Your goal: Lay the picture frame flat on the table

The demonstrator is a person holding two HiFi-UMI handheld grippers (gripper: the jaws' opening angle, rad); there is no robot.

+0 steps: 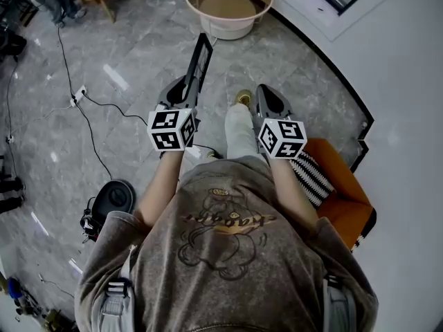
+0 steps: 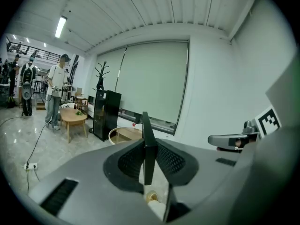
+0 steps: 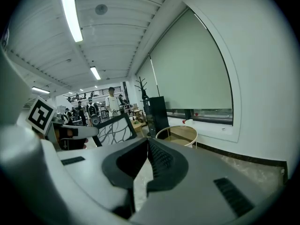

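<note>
The black picture frame (image 1: pixel 201 59) stands upright and edge-on above the floor, clamped in my left gripper (image 1: pixel 188 83). In the left gripper view the frame's thin edge (image 2: pixel 146 125) rises from between the two pads, and the left gripper (image 2: pixel 150 149) is shut on it. From the right gripper view the frame's face (image 3: pixel 115 129) shows a white panel with dark curved lines. My right gripper (image 1: pixel 264 90) hovers to the right of the frame, apart from it. Its jaws (image 3: pixel 146 144) meet with nothing between them. A round beige table (image 1: pixel 257 11) with a raised rim stands ahead of both grippers.
An orange seat (image 1: pixel 346 192) with a striped cushion (image 1: pixel 313 175) is at my right. Cables and a power strip (image 1: pixel 77 95) lie on the grey floor at left, near a black device (image 1: pixel 114 199). A wooden table (image 2: pixel 72 116), a black cabinet (image 2: pixel 105 114) and a standing person (image 2: pixel 56 95) are farther off.
</note>
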